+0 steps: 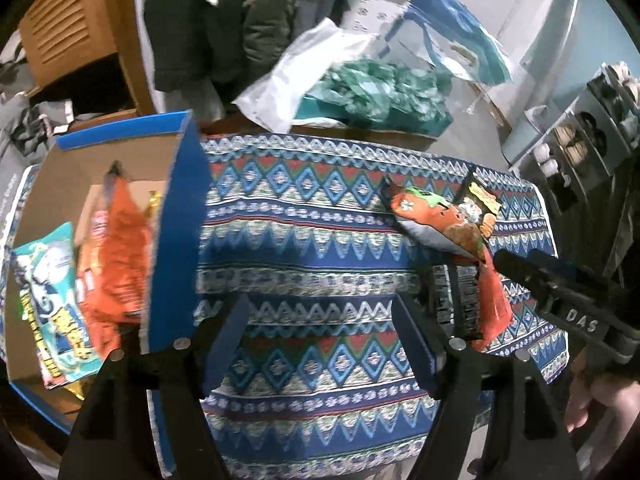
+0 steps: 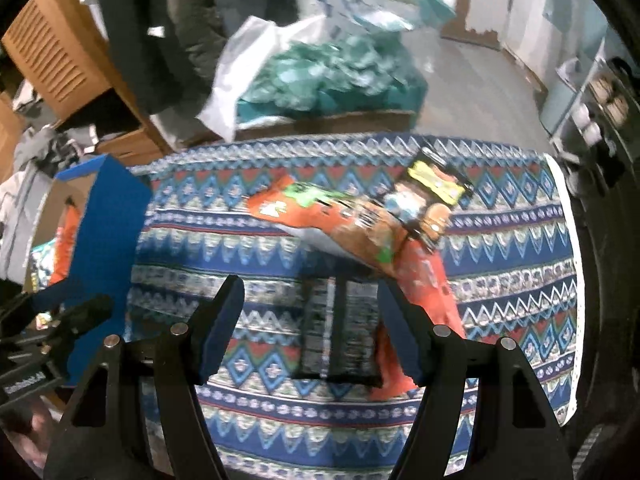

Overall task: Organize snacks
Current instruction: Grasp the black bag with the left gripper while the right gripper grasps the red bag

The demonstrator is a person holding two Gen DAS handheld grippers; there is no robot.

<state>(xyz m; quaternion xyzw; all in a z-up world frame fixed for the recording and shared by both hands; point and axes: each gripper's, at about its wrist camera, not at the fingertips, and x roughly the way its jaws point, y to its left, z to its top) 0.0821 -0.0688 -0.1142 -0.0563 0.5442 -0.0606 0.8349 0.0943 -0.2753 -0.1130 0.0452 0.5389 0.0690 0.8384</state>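
A blue-rimmed cardboard box (image 1: 176,216) stands at the table's left and holds an orange snack bag (image 1: 116,256) and a teal snack bag (image 1: 52,304). On the patterned cloth (image 1: 312,216) lies a pile of snacks: an orange bag with green print (image 2: 340,220), a black and yellow packet (image 2: 432,196), a black packet (image 2: 340,332) and a red-orange bag (image 2: 428,280). My left gripper (image 1: 320,340) is open and empty over the cloth beside the box. My right gripper (image 2: 312,332) is open, its jaws on either side of the black packet, above it.
The cloth covers a small table with its right edge (image 2: 568,280) close by. Behind it sits a carton of teal wrappers (image 2: 320,76) with a white plastic bag (image 2: 240,80). A wooden cabinet (image 1: 72,36) stands at the back left, a shoe rack (image 1: 580,144) at the right.
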